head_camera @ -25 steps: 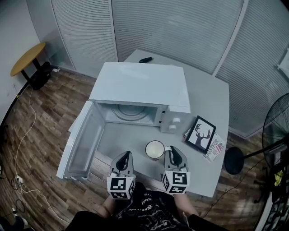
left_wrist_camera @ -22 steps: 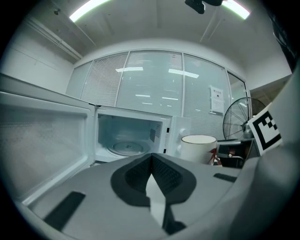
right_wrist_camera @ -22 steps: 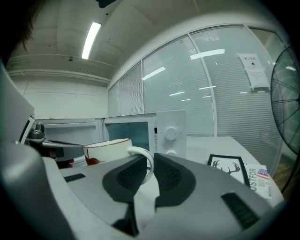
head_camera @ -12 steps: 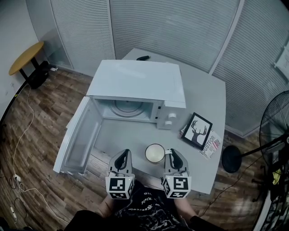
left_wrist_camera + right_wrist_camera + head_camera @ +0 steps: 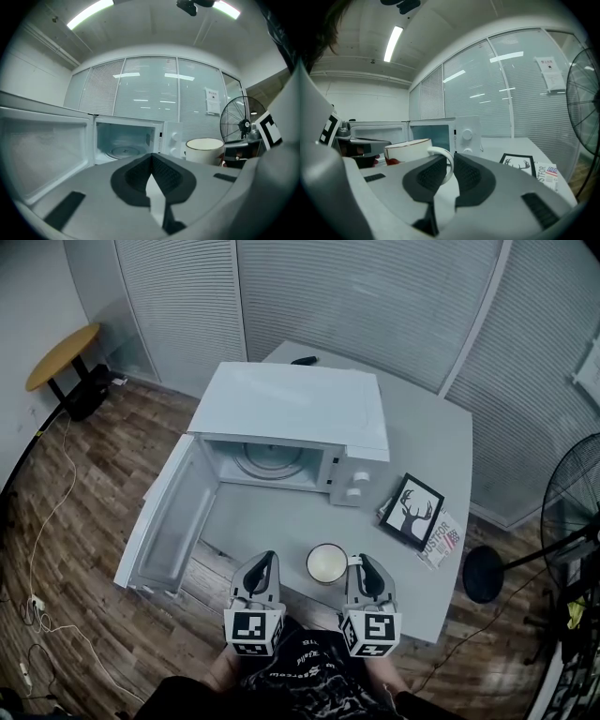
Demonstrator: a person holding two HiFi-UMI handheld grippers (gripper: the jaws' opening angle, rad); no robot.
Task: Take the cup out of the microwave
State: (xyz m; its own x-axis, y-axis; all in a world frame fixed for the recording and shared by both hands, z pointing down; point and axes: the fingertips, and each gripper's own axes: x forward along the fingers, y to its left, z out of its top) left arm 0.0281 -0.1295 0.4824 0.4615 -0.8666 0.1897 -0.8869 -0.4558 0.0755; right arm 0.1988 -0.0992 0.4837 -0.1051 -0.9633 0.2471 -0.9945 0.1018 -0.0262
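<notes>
The white microwave (image 5: 291, 423) stands on the grey table (image 5: 427, 442) with its door (image 5: 164, 521) swung wide open to the left. Its cavity holds only the glass turntable (image 5: 123, 151). A white cup (image 5: 326, 563) is out in front of it, near the table's front edge. My right gripper (image 5: 359, 570) is shut on the cup's handle (image 5: 446, 165), which sits between the pads, with the cup body (image 5: 408, 150) to their left. My left gripper (image 5: 260, 570) hovers left of the cup (image 5: 205, 150), shut with nothing in it. I cannot tell whether the cup rests on the table.
A framed deer picture (image 5: 412, 514) and a booklet (image 5: 442, 542) lie on the table right of the microwave. A black remote (image 5: 303, 361) lies at the far edge. A standing fan (image 5: 572, 512) is on the right, a round yellow side table (image 5: 61, 357) at far left.
The cup and both grippers have drawn back from the microwave toward the near table edge. The grip on the handle is unchanged.
</notes>
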